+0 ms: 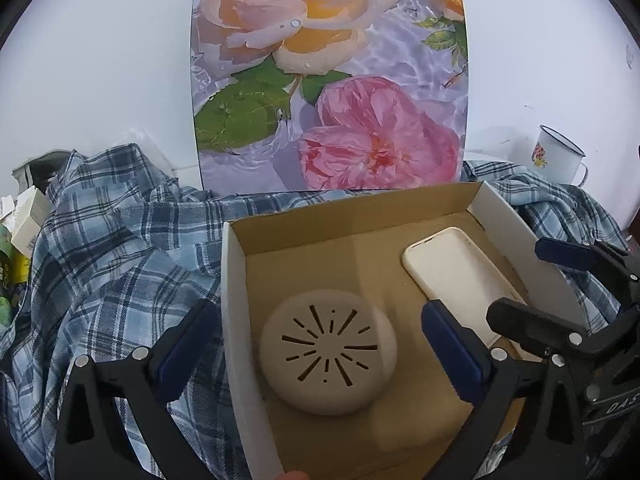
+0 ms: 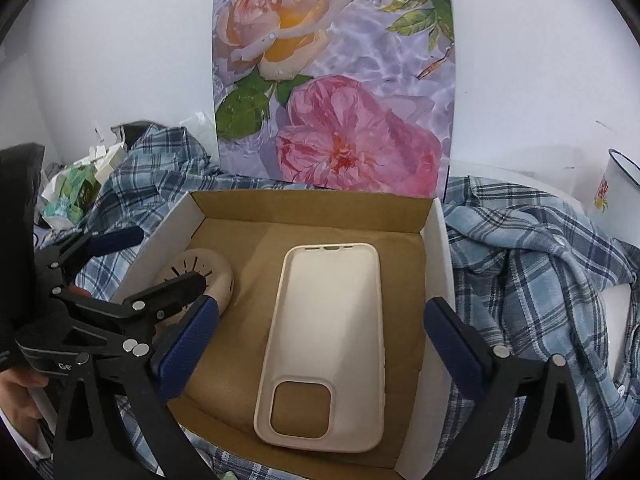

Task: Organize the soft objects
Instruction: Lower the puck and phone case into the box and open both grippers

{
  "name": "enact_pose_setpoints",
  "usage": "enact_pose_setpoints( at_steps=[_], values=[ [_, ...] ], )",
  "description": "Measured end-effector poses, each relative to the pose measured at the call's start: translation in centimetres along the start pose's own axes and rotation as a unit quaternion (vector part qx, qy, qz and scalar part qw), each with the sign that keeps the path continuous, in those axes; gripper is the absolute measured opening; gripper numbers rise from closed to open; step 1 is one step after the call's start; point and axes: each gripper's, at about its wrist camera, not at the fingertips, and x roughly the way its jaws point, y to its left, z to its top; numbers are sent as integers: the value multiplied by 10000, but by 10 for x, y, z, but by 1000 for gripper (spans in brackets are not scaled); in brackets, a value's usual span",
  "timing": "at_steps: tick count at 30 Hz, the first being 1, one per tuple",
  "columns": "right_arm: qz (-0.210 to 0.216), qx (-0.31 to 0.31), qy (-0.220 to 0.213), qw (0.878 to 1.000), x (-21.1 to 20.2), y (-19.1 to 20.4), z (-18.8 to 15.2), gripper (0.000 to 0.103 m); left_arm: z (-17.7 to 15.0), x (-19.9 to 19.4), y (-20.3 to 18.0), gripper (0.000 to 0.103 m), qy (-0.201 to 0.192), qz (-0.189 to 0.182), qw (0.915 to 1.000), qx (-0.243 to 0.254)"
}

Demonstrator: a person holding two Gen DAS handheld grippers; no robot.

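Both tools are poised over the cardboard box [image 2: 434,248], which sits on a rumpled blue plaid shirt [image 1: 120,248]. The left hand-held gripper [image 1: 320,344] gapes wide, its blue pads straddling the box's left wall, nothing held; below it the round cream slotted cover [image 1: 328,352] lies on the box floor. The right hand-held gripper [image 2: 320,336] is spread just as wide over the cream phone case [image 2: 324,344], which lies flat (inside face up) beside the cover. Behind stands a rose-print board [image 2: 332,80]; an enamel mug [image 1: 558,156] sits far right, possibly on the bench.
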Motion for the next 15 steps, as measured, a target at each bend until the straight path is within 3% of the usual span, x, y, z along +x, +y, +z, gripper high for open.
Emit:
enact_pose_setpoints(
  at_steps=[15],
  values=[
    [42, -58, -107, 9999, -7, 3, 2, 102, -2, -11, -1, 103, -78, -43, 10000, 22]
  ],
)
